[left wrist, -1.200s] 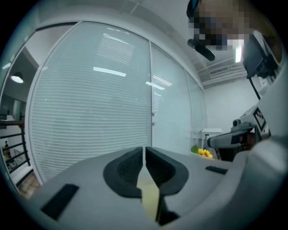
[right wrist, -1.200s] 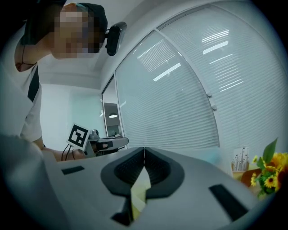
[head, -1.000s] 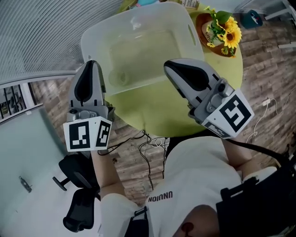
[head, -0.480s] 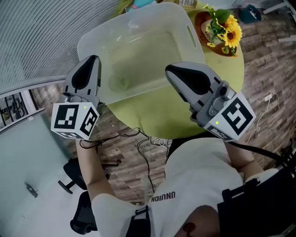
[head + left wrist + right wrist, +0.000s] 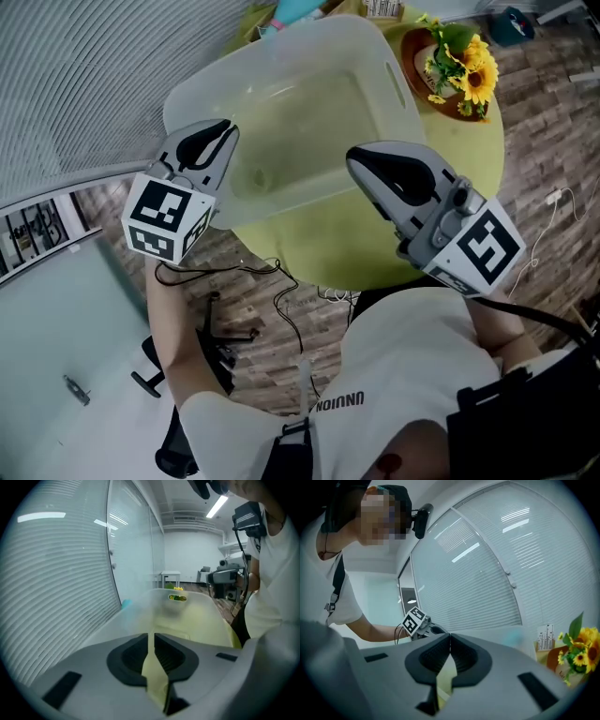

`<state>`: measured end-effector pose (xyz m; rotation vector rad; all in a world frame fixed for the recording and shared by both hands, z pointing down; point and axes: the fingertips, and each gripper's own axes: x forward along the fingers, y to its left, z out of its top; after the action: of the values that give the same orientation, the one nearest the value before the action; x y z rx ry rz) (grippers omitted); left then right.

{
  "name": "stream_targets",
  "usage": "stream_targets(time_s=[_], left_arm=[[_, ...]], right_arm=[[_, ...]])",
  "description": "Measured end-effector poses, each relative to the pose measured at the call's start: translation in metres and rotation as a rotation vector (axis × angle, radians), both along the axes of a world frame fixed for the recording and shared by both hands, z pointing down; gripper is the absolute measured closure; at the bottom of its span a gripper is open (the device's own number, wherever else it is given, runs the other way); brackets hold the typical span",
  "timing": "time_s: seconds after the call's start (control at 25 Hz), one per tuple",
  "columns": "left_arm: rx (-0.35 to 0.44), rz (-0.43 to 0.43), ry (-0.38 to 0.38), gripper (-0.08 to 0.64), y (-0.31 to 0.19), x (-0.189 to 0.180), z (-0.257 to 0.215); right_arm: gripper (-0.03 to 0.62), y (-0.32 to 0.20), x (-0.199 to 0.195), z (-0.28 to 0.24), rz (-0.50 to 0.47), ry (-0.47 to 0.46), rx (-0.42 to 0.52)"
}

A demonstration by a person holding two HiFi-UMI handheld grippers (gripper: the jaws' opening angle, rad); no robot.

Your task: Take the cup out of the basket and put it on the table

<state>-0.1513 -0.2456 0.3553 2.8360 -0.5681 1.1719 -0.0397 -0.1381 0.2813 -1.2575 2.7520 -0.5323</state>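
A translucent white basket (image 5: pixel 394 80) stands on the round yellow-green table (image 5: pixel 328 248). Through its near-left wall shows a faint round shape (image 5: pixel 251 175), which looks like a clear cup lying inside; its outline is blurred. My left gripper (image 5: pixel 223 127) is shut and empty, its tip at the basket's left rim. My right gripper (image 5: pixel 361 156) is shut and empty too, hovering over the basket's near-right corner. In the left gripper view the jaws (image 5: pixel 151 635) meet before the basket's rim (image 5: pixel 154 592). In the right gripper view the jaws (image 5: pixel 450 638) touch, with the left gripper (image 5: pixel 419 623) beyond.
A brown bowl of sunflowers (image 5: pixel 459 70) stands on the table right of the basket, also in both gripper views: sunflowers (image 5: pixel 177 597), sunflowers (image 5: pixel 581 656). A teal object (image 5: pixel 300 9) lies behind the basket. Cables (image 5: pixel 300 309) and a chair base (image 5: pixel 187 375) are on the wooden floor; blinds line the left.
The left gripper has risen and swung right toward the basket's left rim, its marker cube turning. The right gripper has hardly moved. Both stayed shut.
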Motion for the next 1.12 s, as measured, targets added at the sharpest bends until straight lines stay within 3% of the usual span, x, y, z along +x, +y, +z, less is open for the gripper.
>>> stream_targets(time_s=[0.2, 0.36, 0.56, 0.68, 0.88, 1.12], left_arm=[[-0.09, 0.134, -0.059, 0.495, 0.007, 0.011, 0.02], [-0.126, 0.291, -0.149, 0.486, 0.015, 0.02, 0.033], [-0.194, 0.545, -0.375, 0.469, 0.037, 0.018, 0.064], [-0.26, 0.653, -0.496, 0.469, 0.049, 0.013, 0.086], [-0.305, 0.778, -0.536, 0.468, 0.057, 0.012, 0.103], [-0.351, 1.032, -0.633, 0.465, 0.083, -0.003, 0.12]], right_arm=[[0.572, -0.001, 0.003, -0.002, -0.002, 0.001, 0.006], [0.572, -0.005, 0.007, -0.004, 0.005, -0.011, 0.008], [0.572, -0.008, 0.011, -0.004, 0.014, -0.015, 0.004], [0.572, -0.008, 0.015, 0.0, 0.023, -0.009, -0.009], [0.572, -0.011, 0.021, -0.003, 0.044, -0.003, -0.003], [0.572, -0.012, 0.026, 0.001, 0.067, -0.011, -0.023]])
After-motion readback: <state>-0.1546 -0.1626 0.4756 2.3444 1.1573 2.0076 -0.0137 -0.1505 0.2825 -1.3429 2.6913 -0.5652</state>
